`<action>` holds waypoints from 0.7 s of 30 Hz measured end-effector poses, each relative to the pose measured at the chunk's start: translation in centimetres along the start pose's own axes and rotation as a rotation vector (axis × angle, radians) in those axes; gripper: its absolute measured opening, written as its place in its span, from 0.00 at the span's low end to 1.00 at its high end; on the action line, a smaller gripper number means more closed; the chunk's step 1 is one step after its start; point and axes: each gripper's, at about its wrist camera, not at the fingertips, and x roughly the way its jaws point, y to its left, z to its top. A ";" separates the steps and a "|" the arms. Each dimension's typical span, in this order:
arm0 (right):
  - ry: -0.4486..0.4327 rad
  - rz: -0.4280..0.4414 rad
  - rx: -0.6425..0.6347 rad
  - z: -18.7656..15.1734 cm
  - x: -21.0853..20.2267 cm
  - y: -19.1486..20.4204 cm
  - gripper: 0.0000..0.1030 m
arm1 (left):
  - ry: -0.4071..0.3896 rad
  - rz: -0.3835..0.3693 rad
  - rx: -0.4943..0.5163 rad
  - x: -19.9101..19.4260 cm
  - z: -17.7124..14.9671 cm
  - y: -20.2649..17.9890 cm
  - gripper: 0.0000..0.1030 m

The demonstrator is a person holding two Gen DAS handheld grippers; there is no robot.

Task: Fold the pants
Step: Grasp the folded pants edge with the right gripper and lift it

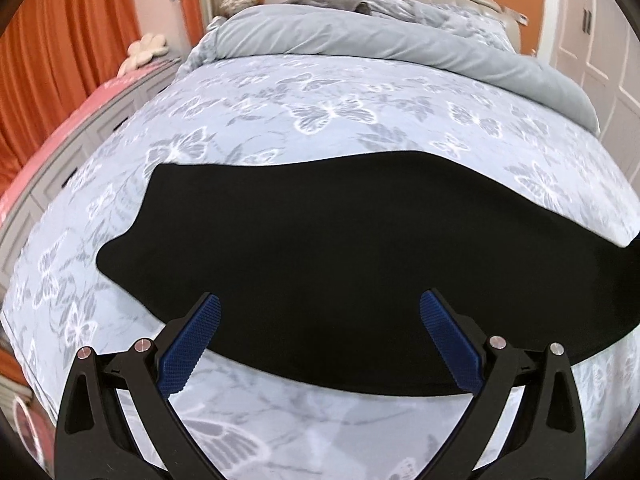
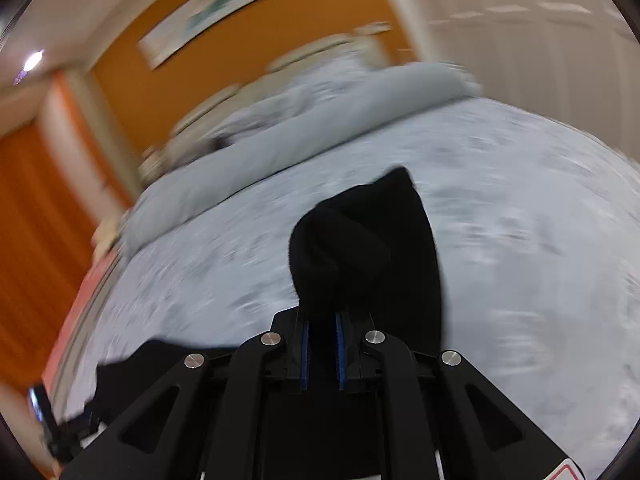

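Note:
Black pants (image 1: 320,248) lie flat across the bed (image 1: 280,112), running from the left towards the right edge of the left wrist view. My left gripper (image 1: 320,312) is open, its blue pads (image 1: 192,344) spread wide just above the near edge of the pants, holding nothing. My right gripper (image 2: 322,320) is shut on a bunched end of the pants (image 2: 360,240), lifted above the bed; this view is blurred by motion. More black cloth (image 2: 132,372) trails at the lower left of the right wrist view.
The bed has a pale blue butterfly-print cover and a folded grey duvet (image 1: 400,40) by the headboard. Orange curtains (image 1: 60,48) and a pink-topped cabinet (image 1: 60,136) stand to the left. White wardrobe doors (image 1: 600,40) are at the right.

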 end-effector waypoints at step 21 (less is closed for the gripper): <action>0.374 0.121 -0.476 -14.5 13.1 20.5 0.10 | 0.047 0.059 -0.231 -0.3 -1.9 14.3 0.95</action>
